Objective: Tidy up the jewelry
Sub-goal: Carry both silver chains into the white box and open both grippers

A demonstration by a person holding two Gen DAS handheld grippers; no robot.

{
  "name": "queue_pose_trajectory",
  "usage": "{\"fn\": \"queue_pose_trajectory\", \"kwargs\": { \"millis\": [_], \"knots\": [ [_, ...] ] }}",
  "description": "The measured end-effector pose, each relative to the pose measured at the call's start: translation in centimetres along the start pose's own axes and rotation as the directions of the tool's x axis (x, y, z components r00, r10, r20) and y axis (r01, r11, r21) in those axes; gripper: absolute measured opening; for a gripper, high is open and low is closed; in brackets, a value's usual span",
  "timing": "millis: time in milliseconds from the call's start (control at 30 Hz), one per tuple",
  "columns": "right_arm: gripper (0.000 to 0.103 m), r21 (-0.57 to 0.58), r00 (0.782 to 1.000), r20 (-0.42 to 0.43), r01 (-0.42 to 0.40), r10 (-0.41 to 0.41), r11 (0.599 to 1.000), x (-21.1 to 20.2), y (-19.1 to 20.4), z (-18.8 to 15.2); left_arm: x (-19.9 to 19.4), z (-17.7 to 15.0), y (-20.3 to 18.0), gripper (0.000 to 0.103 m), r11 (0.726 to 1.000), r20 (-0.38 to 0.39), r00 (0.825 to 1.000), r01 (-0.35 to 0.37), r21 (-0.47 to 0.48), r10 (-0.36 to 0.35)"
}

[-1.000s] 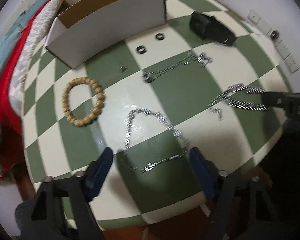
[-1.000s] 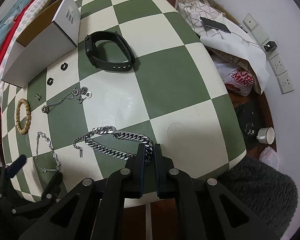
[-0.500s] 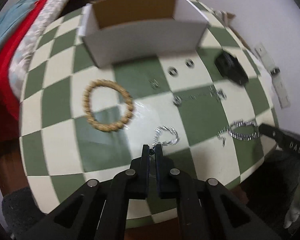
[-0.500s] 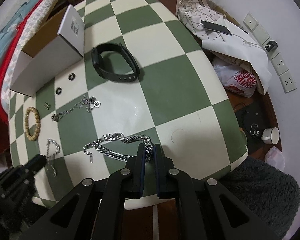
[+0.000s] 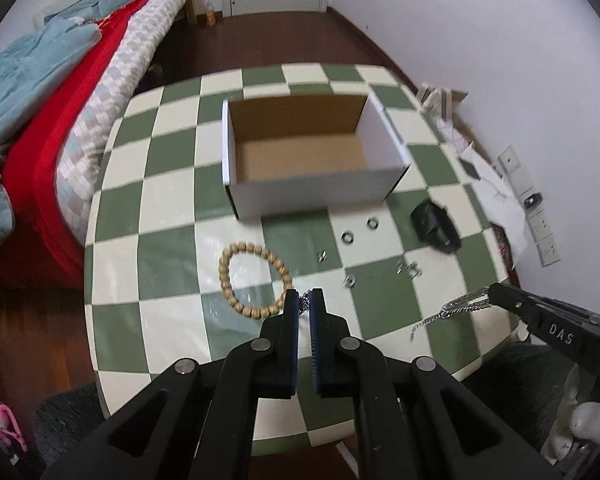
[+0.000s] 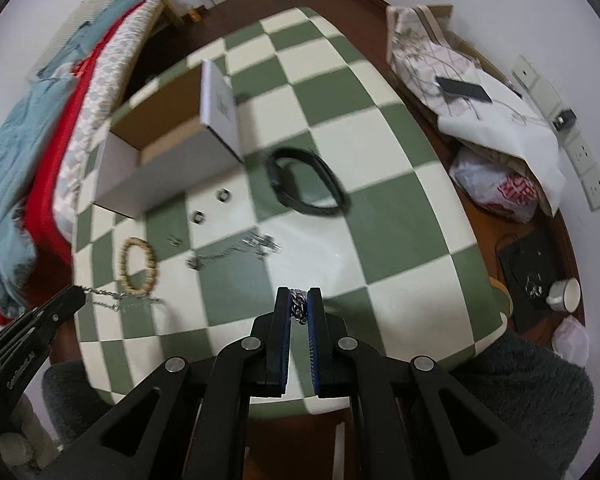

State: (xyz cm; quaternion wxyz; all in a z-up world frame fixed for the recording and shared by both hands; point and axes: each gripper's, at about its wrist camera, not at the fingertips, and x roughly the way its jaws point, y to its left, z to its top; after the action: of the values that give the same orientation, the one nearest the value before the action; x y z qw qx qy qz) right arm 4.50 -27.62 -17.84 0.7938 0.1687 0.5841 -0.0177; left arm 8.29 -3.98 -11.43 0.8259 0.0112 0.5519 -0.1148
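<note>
The left gripper (image 5: 305,305) has its fingers nearly pressed together, pinching the thin silver necklace (image 6: 116,299), which hangs clear of the checkered table (image 5: 172,320) just beside the wooden bead bracelet (image 5: 254,279). Such a fine chain is probably light, limp and apt to tangle, so an end pinch suits it. Ahead stands the open cardboard box (image 5: 316,190), seemingly empty. The right gripper (image 6: 299,306) is likewise narrowed to a small gap, clamping the heavy curb-link chain (image 5: 462,306) near one end; it looks weightier, slippery and likely to swing as it dangles above the table.
</note>
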Motion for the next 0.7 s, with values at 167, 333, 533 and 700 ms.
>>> {"fn": "queue_pose_trajectory", "kwargs": {
  "millis": [167,333,533,700],
  "knots": [
    [0.008,-0.045,0.998,0.039,-0.040,0.041,0.998,-2.5,1.8,1.7,-2.2,2.2,-0.1,0.003,0.999,0.049,0.998,0.029,-0.017,-0.029],
    [0.008,-0.091,0.993,0.081,-0.079,0.086,0.993,-5.0,3.9,4.5,-4.4,5.0,0.0,0.003,0.998,0.104,0.993,0.056,-0.027,-0.053],
    [0.008,-0.157,0.980,0.152,-0.108,0.132,0.982,-8.1,7.7,9.1,-6.4,9.8,0.4,0.003,0.997,0.177,0.982,0.068,-0.020,-0.063],
    [0.008,-0.201,0.973,0.186,-0.100,0.138,0.975,-8.5,11.2,13.0,-5.5,13.6,1.4,0.003,0.995,0.184,0.980,0.086,-0.042,-0.077]
  ]
}}
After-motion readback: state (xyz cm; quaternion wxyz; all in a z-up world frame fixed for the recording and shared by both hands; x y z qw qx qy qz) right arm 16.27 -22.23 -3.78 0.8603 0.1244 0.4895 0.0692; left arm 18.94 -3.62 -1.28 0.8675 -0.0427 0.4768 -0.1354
